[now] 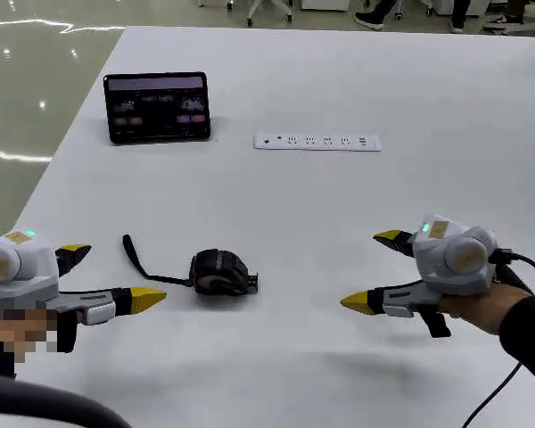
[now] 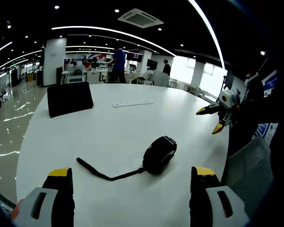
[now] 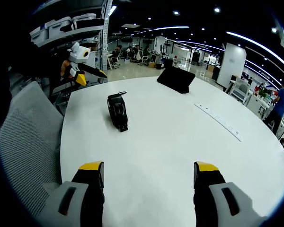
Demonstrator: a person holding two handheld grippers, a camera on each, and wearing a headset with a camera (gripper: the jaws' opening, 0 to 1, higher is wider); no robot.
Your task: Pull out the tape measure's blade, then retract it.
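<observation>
1. Jaws wide, left claw [image 1: 116, 275] and right claw [image 1: 366, 269] hold nothing.
2. Between them on the white table [image 1: 428, 107] lies the black tape measure [image 1: 219, 272], blade in, strap [image 1: 138, 259] trailing toward the left claw.
3. Beyond: tablet [image 1: 157, 107], power strip [image 1: 317, 141].

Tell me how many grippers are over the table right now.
2. The left gripper hovers left of the tape measure, jaws open; the right gripper is held to its right, also open.

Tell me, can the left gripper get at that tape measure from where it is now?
Probably yes. The left gripper has its jaws open and facing the tape measure, with bare table and its strap between them.
</observation>
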